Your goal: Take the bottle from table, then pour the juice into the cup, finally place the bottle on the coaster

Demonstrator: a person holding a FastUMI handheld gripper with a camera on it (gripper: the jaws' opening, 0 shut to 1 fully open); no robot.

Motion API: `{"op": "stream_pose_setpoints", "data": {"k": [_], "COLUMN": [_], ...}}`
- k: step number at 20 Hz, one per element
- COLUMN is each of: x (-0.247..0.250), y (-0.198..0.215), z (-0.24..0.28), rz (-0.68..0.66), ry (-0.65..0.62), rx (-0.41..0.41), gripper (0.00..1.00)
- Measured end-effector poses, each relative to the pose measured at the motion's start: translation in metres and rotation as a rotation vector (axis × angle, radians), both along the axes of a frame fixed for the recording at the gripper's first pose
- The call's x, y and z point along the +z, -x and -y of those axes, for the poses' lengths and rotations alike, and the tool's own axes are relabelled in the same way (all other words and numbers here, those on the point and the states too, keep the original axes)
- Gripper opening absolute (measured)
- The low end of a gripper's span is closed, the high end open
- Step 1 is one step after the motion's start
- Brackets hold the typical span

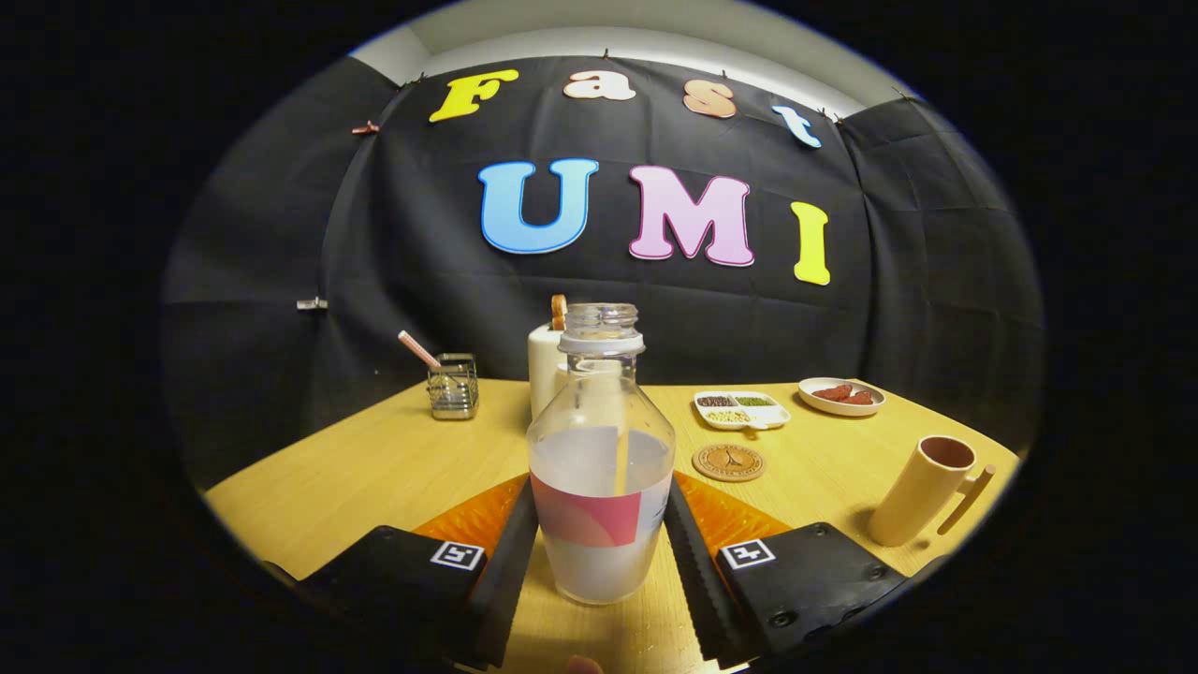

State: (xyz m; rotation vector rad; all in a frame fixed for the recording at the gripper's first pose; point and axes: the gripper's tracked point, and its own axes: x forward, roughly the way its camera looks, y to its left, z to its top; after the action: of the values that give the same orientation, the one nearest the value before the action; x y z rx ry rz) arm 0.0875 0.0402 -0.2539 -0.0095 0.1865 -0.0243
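Bottle (600,468) stood upright on the counter (374,468), uncapped, with pale juice filling roughly its lower half. The wall was clear and looked rigid, either glass or hard plastic; which one could not be determined. With that much liquid it was judged moderately heavy and bottom-weighted. The smooth wall was judged slippery, so the hold would depend on firm squeeze rather than texture. The open mouth meant any tilt would spill juice. The best place to hold it was judged to be the wide labelled body, below the shoulder and level with the liquid, since the narrow neck would give less contact and more swing.

The tongs (600,543) flanked the bottle, one finger on each side of its lower body at label height. Both fingers (510,552) lay against or just beside the wall; whether they pressed on it could not be determined, so the tongs' state was uncertain. The bottle's base appeared to rest on the counter.

Relative to the bottle: the coaster (728,461) lay just to its right and slightly beyond. The cup (927,489) stood farther right, well apart, leaning in the fisheye view, handle turned away from the bottle.
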Motion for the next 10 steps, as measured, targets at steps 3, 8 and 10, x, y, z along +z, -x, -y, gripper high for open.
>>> {"op": "stream_pose_setpoints", "data": {"k": [3,8,10], "x": [0.026,0.054,0.054], "y": [0.003,0.013,0.018], "z": [0.01,0.043,0.053], "rz": [0.016,0.007,-0.017], "ry": [-0.03,-0.106,-0.171], "rx": [-0.017,-0.072,-0.086], "gripper": [0.76,0.76,0.76]}}
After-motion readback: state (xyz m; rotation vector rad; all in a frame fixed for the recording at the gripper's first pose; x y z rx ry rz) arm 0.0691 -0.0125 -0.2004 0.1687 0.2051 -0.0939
